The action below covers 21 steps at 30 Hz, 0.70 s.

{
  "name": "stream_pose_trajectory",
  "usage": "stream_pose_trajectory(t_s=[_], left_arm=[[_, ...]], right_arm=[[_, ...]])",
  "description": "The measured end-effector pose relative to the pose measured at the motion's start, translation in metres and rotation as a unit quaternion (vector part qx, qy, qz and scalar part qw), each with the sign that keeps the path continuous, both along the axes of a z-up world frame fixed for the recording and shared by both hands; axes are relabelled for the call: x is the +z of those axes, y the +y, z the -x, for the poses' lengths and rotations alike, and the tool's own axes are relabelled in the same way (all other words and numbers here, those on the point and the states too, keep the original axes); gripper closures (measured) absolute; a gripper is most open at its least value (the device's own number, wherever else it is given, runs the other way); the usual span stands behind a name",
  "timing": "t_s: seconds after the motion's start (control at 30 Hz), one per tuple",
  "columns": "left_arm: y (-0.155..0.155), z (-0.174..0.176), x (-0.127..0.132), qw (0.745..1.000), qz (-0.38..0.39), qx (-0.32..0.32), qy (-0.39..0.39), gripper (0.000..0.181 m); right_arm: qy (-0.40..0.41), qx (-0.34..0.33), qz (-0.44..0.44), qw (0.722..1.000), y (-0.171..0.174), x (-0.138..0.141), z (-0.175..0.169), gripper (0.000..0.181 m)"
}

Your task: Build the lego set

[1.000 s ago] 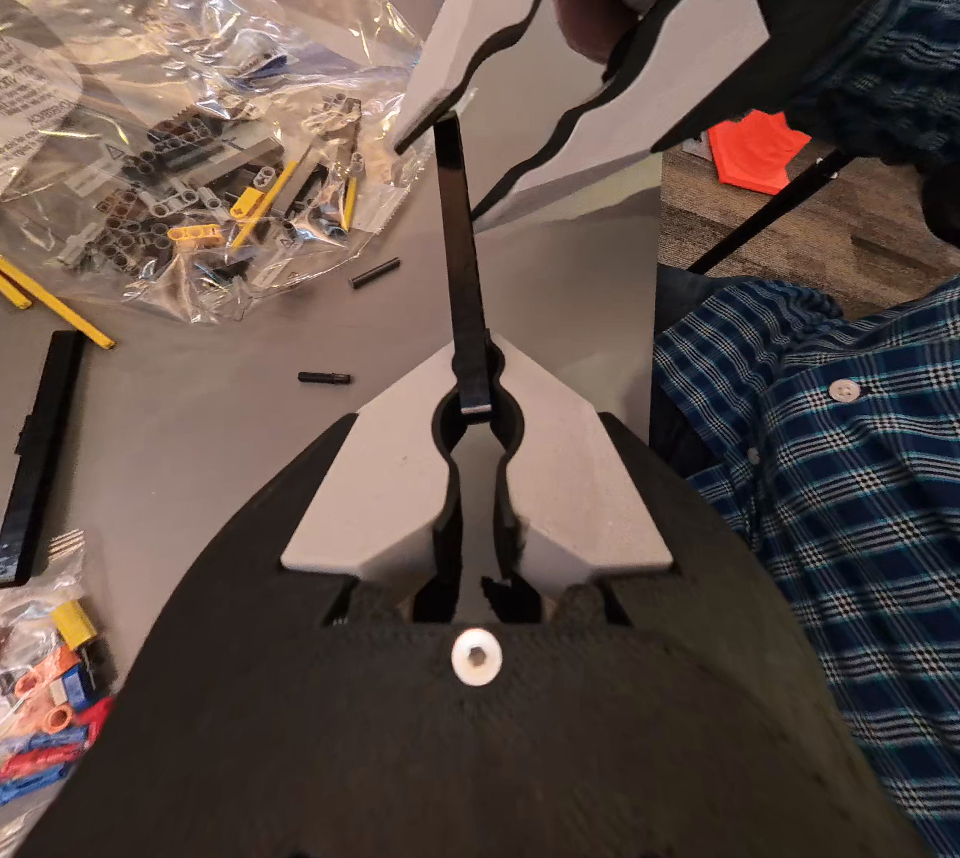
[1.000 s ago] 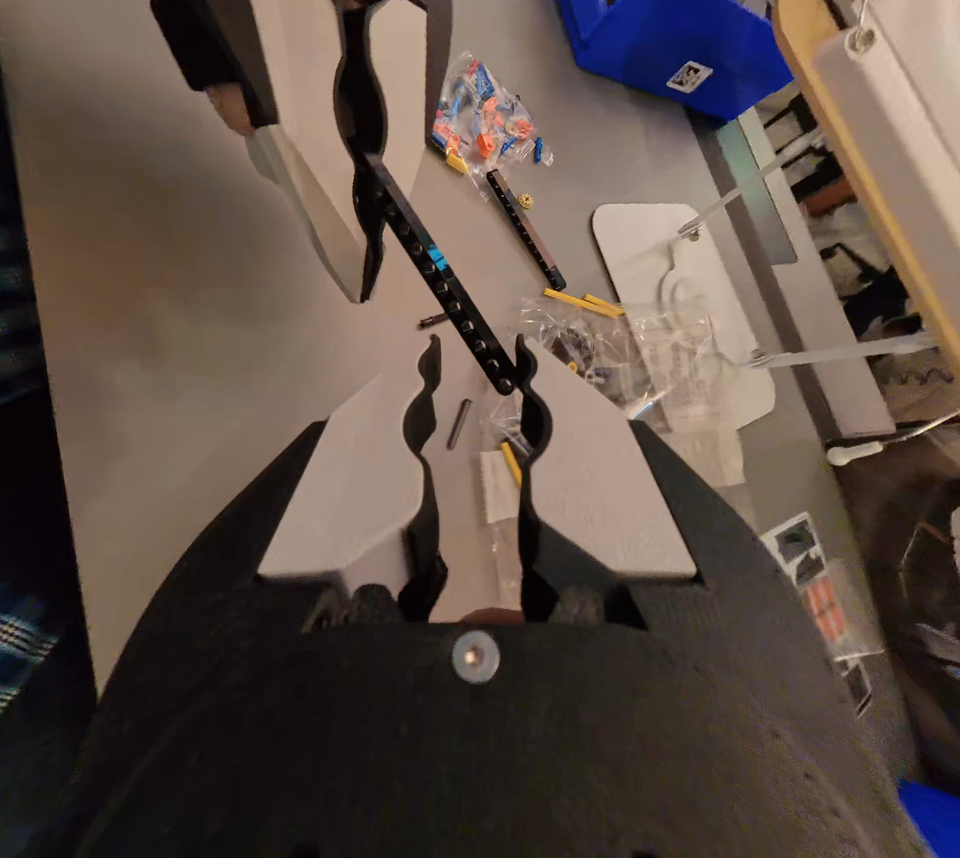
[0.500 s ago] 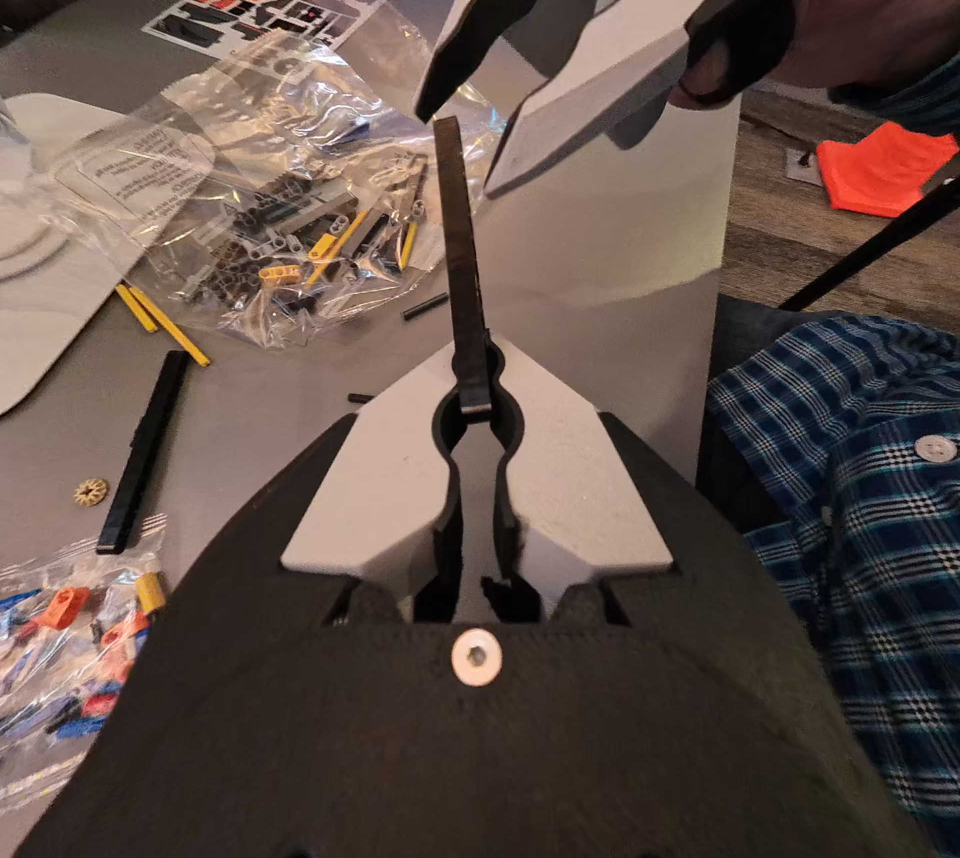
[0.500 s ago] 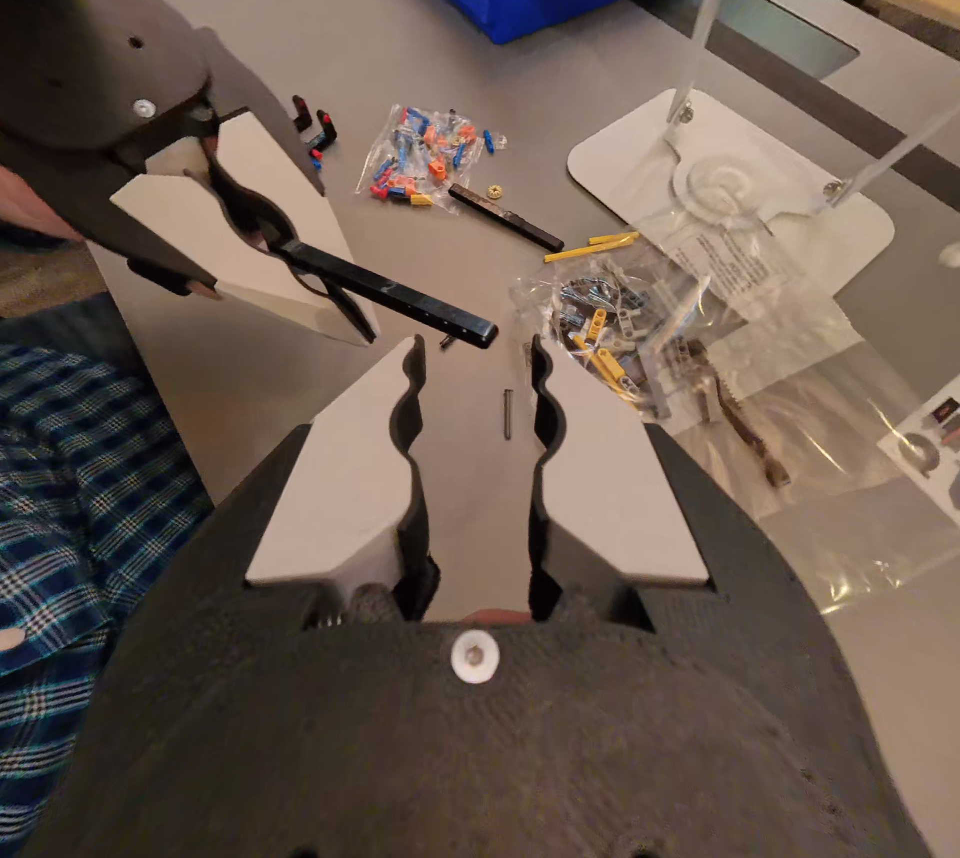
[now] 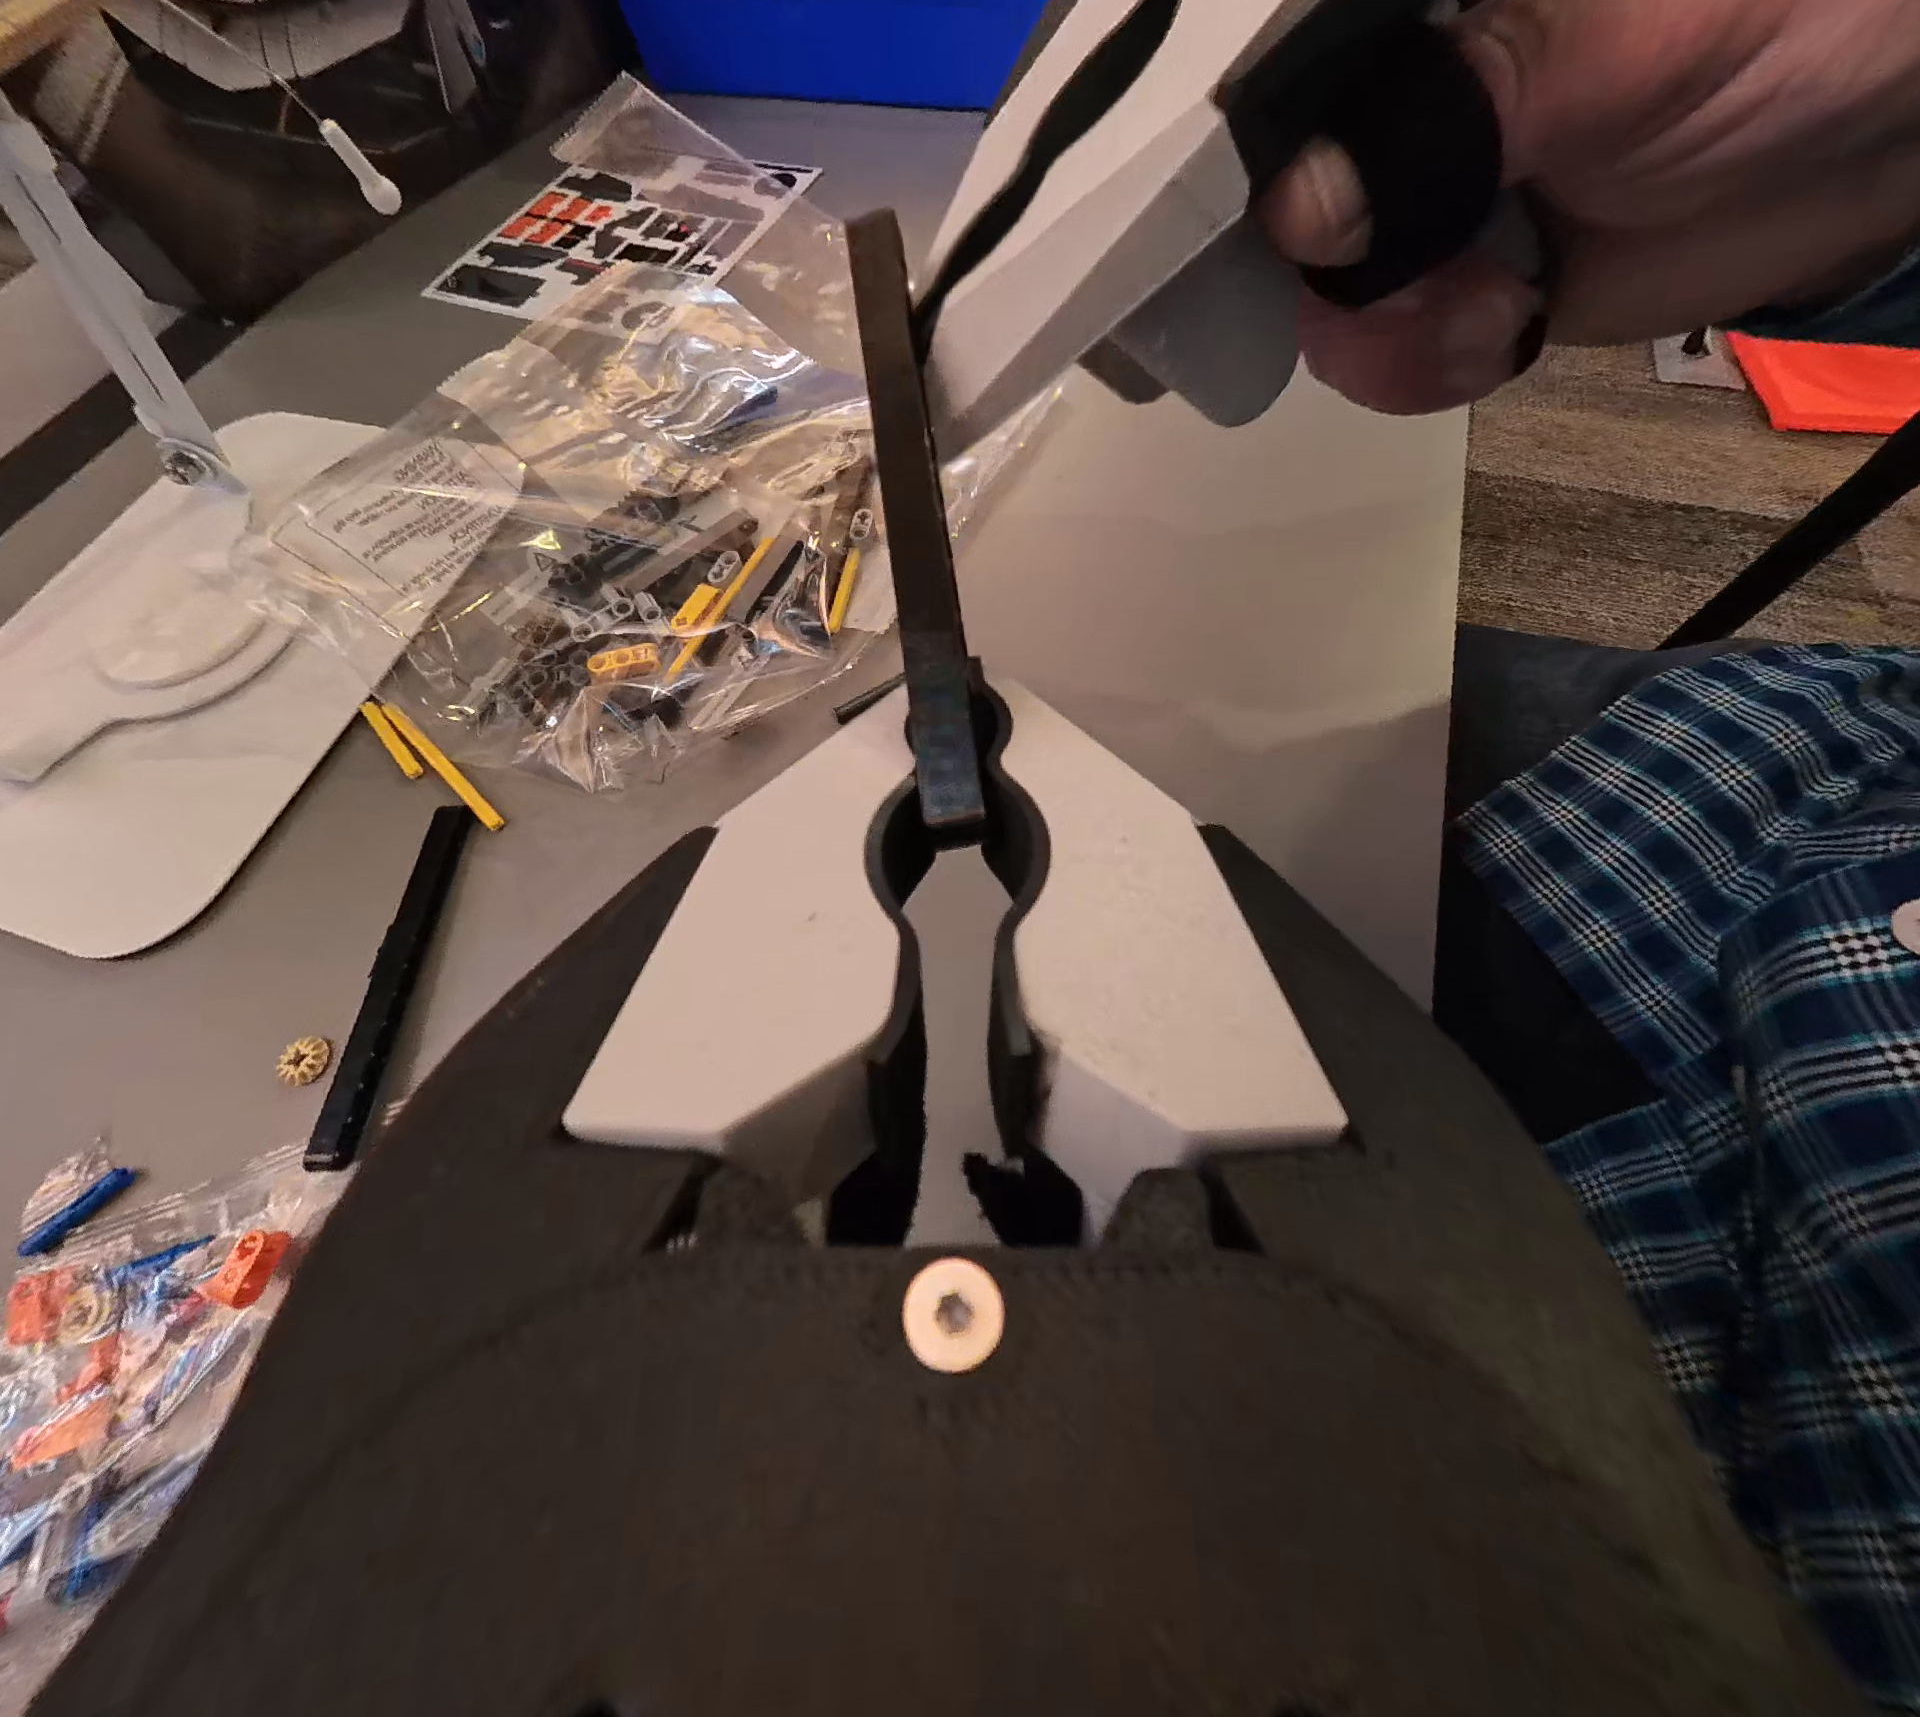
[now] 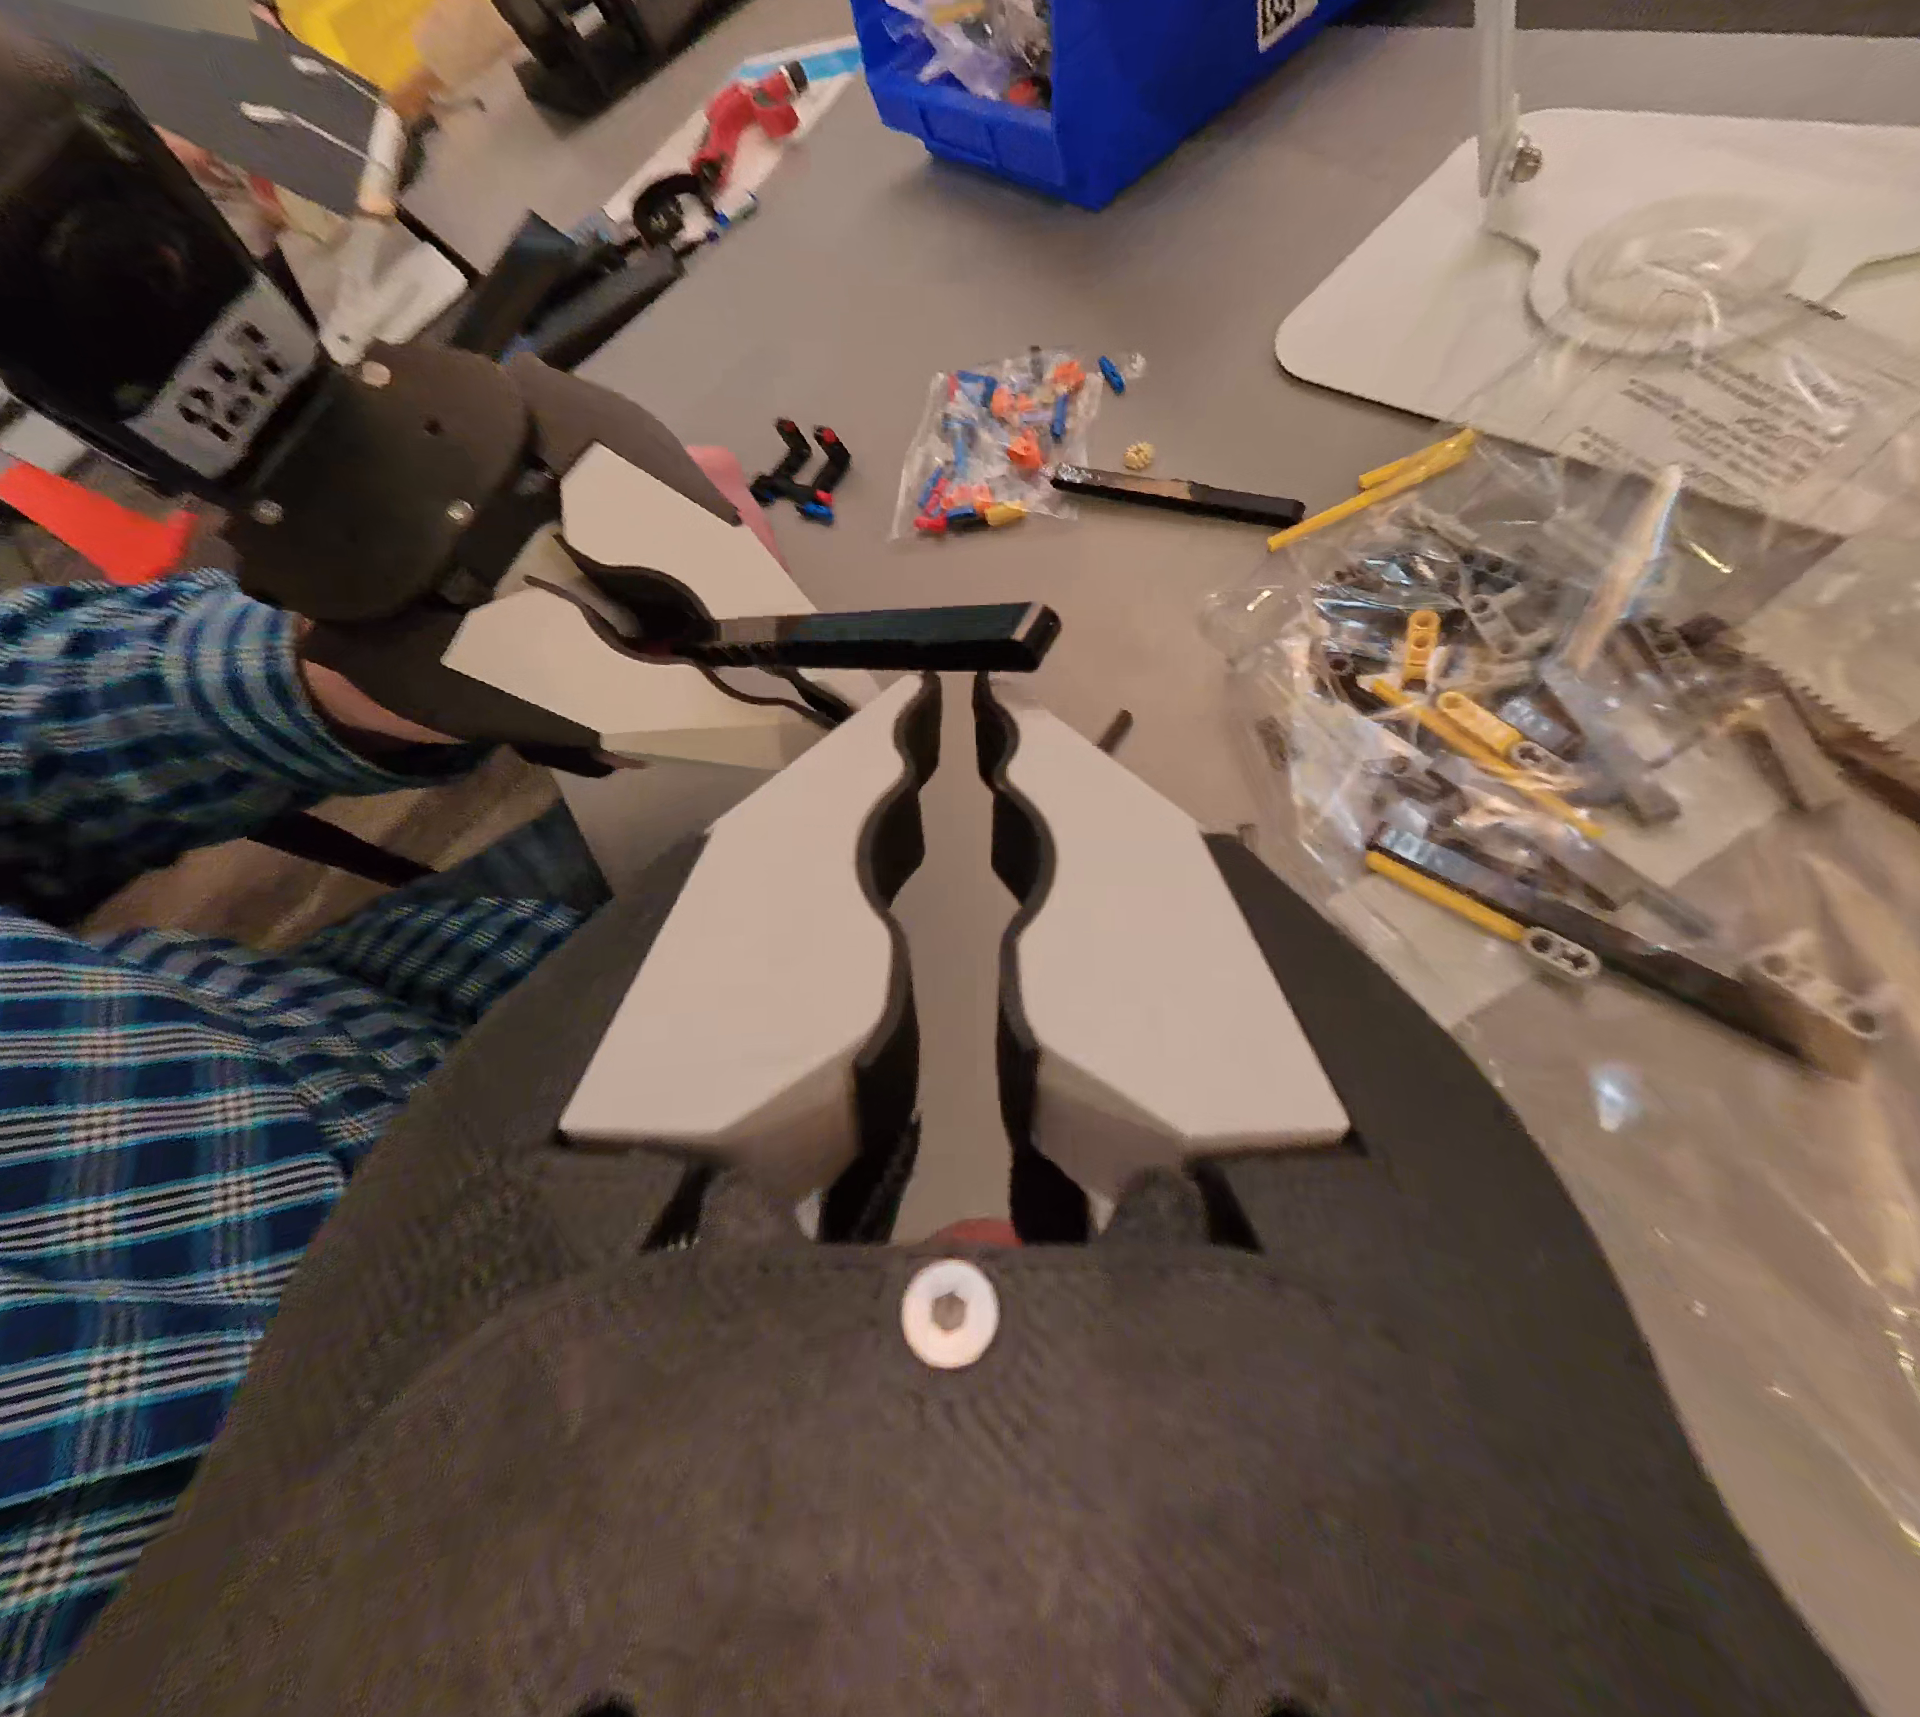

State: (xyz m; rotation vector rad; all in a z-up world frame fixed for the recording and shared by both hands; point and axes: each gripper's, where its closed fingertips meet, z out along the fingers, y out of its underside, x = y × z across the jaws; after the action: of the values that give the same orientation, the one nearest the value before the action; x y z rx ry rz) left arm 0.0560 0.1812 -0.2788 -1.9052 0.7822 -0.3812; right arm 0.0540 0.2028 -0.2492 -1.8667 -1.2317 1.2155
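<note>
Overhead of the grey table (image 5: 1195,587), a long black beam (image 5: 914,504) is clamped at one end by the left gripper (image 5: 948,820). The right gripper (image 6: 956,691), its fingers nearly closed and empty, is held just beside the beam's free end. Loose grey, black and yellow parts are contained in a clear bag (image 6: 1538,732), small orange and blue pieces in a smaller bag (image 6: 997,441), and further bags in a blue bin (image 6: 1122,26).

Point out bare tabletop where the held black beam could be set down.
Bare grey table lies between the blue bin and the small parts bag. Crowded: the large clear bag, yellow axles and white stand base fill the right.
</note>
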Motion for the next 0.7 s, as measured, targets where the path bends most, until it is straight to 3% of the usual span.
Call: stream_pose_trajectory(t_s=[0.03, 0.17, 0.23, 0.37, 0.53, 0.7], left_arm=[[0.0, 0.0, 0.001, 1.0, -0.003, -0.001, -0.004, 0.181], [0.0, -0.002, 0.002, 0.999, 0.0, -0.004, -0.032, 0.181], [0.0, -0.005, 0.005, 0.996, 0.021, -0.006, -0.085, 0.181], [0.003, -0.001, 0.016, 0.973, 0.068, 0.001, -0.219, 0.181], [0.006, 0.001, 0.023, 0.943, 0.107, 0.0, -0.314, 0.181], [0.005, -0.006, 0.021, 0.935, 0.12, -0.008, -0.333, 0.181]], right_arm=[[0.006, -0.002, 0.006, 1.0, 0.0, 0.002, 0.0, 0.178], [0.021, -0.004, 0.038, 0.999, -0.004, 0.001, 0.003, 0.162], [0.033, -0.003, 0.047, 0.998, -0.005, 0.002, 0.005, 0.153], [0.057, -0.012, 0.048, 0.997, -0.002, 0.012, 0.006, 0.15], [0.068, -0.017, 0.052, 0.996, 0.002, 0.013, 0.004, 0.15], [0.08, -0.016, 0.068, 0.994, 0.0, 0.015, 0.007, 0.149]])
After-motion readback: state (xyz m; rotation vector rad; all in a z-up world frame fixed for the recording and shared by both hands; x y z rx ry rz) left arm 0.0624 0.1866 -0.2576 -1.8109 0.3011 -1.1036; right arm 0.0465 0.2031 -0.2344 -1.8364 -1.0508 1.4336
